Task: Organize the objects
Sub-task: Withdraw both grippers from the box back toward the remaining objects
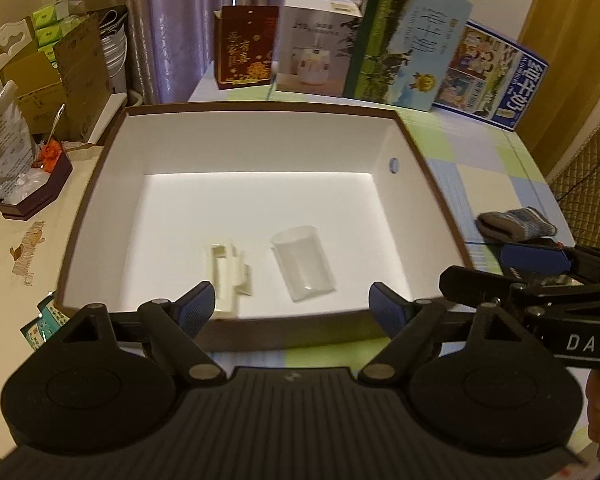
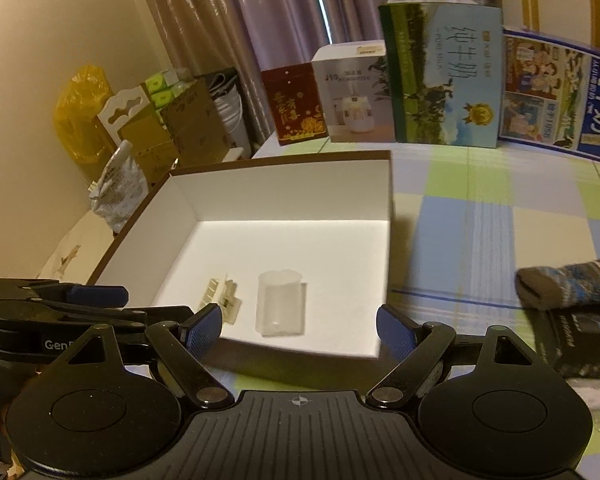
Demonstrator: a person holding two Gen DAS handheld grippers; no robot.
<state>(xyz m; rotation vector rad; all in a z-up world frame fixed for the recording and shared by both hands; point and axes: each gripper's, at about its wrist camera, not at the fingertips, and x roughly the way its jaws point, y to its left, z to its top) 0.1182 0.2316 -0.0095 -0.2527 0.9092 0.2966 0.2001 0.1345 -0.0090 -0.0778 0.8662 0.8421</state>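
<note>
A brown-rimmed box point(image 1: 112, 132) point(image 2: 382, 184) with a white inside lies open on the checked tablecloth. Inside it lie a cream plastic clip point(image 1: 228, 276) point(image 2: 224, 298) and a clear plastic cup on its side point(image 1: 304, 264) point(image 2: 280, 304). My left gripper point(image 1: 292, 312) hangs open over the box's near edge, nothing between its blue pads. My right gripper point(image 2: 300, 330) is open too, just short of the box's near wall, and empty. A rolled grey-blue sock point(image 1: 516, 226) point(image 2: 568, 288) lies on the table to the right of the box.
Several cartons stand along the table's far edge: a red tin point(image 1: 246, 48), a white humidifier box point(image 1: 316, 56), a green milk carton point(image 1: 404, 44), a blue milk carton point(image 1: 492, 76). A dark tray with bags point(image 1: 32, 196) sits left. A black box point(image 2: 580, 344) lies under the sock.
</note>
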